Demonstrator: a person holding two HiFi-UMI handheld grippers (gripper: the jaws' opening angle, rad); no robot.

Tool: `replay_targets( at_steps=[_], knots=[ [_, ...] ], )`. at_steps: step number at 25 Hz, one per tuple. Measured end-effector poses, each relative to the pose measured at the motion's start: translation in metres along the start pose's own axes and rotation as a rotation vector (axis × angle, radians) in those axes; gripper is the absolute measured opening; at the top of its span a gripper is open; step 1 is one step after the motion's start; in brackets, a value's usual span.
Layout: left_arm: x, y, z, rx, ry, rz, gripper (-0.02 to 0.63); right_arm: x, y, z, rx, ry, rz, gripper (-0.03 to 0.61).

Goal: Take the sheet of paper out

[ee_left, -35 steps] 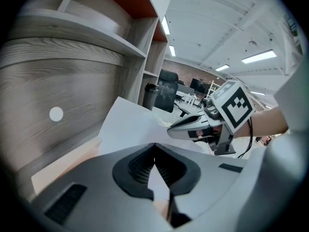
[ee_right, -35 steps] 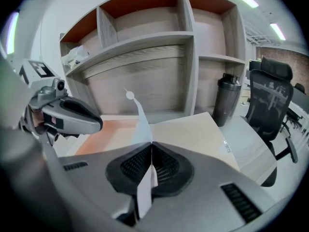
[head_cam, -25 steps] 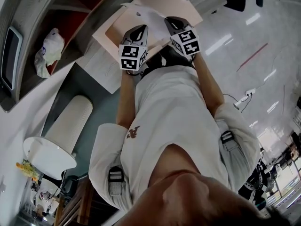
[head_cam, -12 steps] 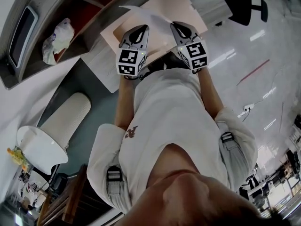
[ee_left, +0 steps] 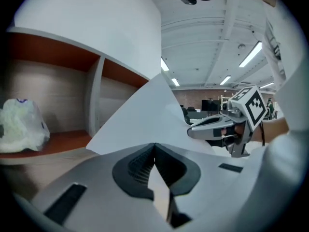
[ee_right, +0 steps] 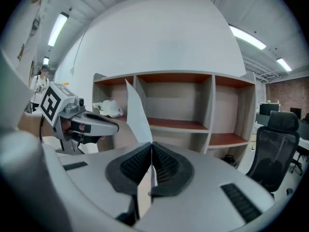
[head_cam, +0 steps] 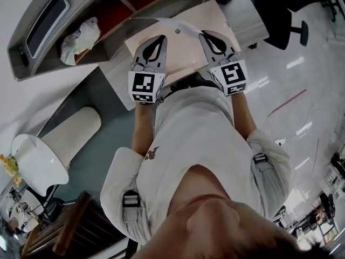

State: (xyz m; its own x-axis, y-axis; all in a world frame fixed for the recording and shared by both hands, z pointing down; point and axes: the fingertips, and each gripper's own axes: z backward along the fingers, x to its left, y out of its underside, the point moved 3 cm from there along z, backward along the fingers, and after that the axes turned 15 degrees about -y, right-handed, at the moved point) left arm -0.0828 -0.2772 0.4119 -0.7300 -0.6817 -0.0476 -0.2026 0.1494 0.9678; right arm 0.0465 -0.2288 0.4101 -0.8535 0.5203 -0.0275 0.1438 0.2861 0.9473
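Note:
A white sheet of paper [head_cam: 180, 30] hangs in the air over the peach table top [head_cam: 186, 63], held at its two near corners. My left gripper [head_cam: 157, 39] is shut on the sheet's left part and my right gripper [head_cam: 207, 35] is shut on its right part. In the left gripper view the paper [ee_left: 145, 122] rises as a peak from the closed jaws of the left gripper [ee_left: 154, 146], with the right gripper [ee_left: 190, 131] beyond it. In the right gripper view the paper [ee_right: 136, 117] stands edge-on out of the right gripper [ee_right: 152, 146], and the left gripper [ee_right: 116, 125] is at the left.
An open shelf unit with red-brown boards [ee_right: 193, 124] stands behind the table, with a crumpled white plastic bag [head_cam: 80, 35] in its left compartment. A black office chair [ee_right: 276, 146] is at the right. A white cylinder [head_cam: 70, 136] stands on the floor at the left.
Both grippers have risen together with the sheet clamped in them, and they now point closer to level. The paper has lifted away from the table top.

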Motion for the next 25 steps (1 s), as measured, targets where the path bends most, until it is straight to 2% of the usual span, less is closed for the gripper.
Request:
replay_targets(
  at_steps=[9, 17, 25],
  knots=[
    [0.029, -0.049, 0.035, -0.107, -0.13, -0.03, 0.02, 0.016, -0.057, -0.01, -0.093, -0.122, 0.108, 0.02],
    [0.052, -0.052, 0.059, -0.1, -0.225, -0.033, 0.02, 0.034, -0.081, -0.025, -0.141, -0.208, 0.16, 0.02],
    [0.055, -0.041, 0.06, -0.079, -0.239, -0.015, 0.02, 0.041, -0.08, -0.032, -0.136, -0.239, 0.149, 0.02]
  ],
)
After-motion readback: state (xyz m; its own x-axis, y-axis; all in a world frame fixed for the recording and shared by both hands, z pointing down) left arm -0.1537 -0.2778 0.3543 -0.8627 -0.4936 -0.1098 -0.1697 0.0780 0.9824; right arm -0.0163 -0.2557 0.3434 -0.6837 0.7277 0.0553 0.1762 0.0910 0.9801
